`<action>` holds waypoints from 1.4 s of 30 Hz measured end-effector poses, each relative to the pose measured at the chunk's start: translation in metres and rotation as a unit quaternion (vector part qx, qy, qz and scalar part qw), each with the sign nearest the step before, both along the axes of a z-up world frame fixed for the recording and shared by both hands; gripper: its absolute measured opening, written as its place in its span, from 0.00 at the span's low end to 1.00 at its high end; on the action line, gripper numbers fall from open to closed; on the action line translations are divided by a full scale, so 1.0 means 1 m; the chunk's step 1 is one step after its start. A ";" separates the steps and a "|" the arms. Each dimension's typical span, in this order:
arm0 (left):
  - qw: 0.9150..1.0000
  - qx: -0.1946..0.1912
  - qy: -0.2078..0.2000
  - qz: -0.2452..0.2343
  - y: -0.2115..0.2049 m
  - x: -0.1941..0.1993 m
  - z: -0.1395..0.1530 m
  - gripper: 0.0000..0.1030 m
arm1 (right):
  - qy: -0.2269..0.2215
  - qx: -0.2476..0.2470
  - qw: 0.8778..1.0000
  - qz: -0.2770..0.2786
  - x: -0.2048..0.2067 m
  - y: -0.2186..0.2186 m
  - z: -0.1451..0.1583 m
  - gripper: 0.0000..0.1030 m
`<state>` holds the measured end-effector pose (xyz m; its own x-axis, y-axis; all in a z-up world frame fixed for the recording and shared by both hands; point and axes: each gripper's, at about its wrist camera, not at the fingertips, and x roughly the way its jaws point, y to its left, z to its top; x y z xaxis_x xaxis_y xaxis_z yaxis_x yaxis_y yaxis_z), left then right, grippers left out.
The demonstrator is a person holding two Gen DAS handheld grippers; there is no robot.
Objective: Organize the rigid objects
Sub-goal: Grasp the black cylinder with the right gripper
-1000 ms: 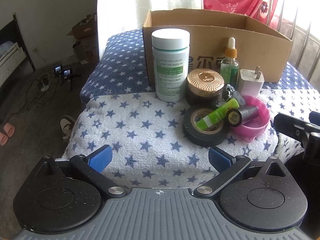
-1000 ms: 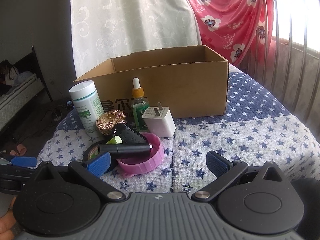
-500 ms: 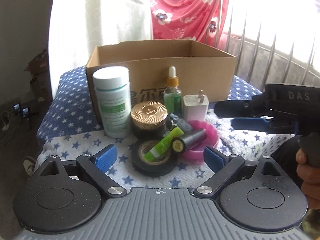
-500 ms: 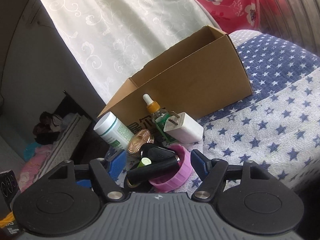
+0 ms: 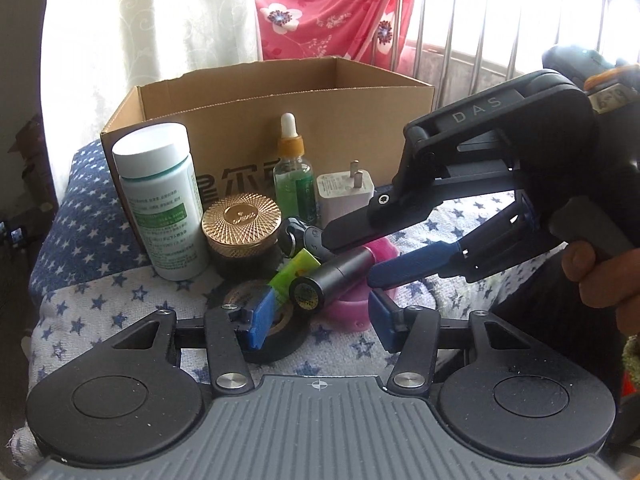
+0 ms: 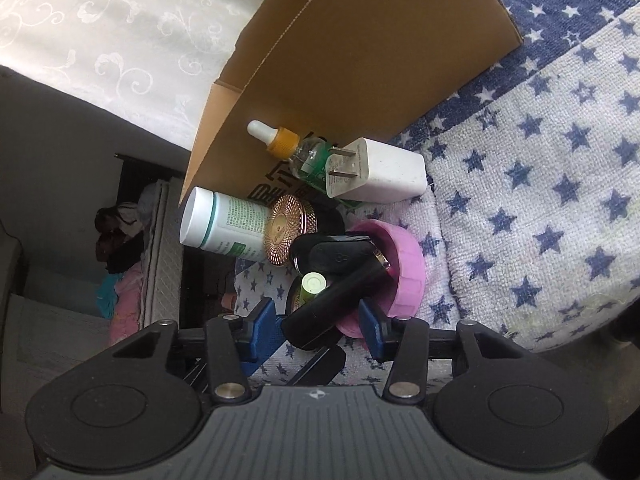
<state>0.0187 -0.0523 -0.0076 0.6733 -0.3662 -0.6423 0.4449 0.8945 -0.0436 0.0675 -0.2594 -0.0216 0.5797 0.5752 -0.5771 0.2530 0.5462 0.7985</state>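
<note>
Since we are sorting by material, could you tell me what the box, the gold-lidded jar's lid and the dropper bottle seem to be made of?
Box: brown corrugated cardboard, matte; fluted edges show along its rim.
Jar lid: probably metal or metallised plastic; shiny gold with an engraved radial pattern.
Dropper bottle: clear glass or hard plastic, green liquid visible inside; the white bulb looks like rubber.

Right claw [image 5: 352, 258]: matte black linkage arms lettered "DAS", blue pads, pistol handle at three o'clock. Left claw [image 5: 316, 320]: black speckled discs, silver screws.
</note>
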 end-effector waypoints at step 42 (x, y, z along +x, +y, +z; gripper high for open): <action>0.995 -0.036 -0.089 -0.021 -0.005 -0.026 0.054 0.21 | -0.062 -0.102 0.993 -0.005 0.004 0.031 0.068 0.29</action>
<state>-0.0069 -0.0574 0.0466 0.7573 -0.4378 -0.4846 0.4888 0.8721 -0.0238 0.0716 -0.2283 0.0461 0.6584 0.4479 -0.6049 0.1666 0.6970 0.6974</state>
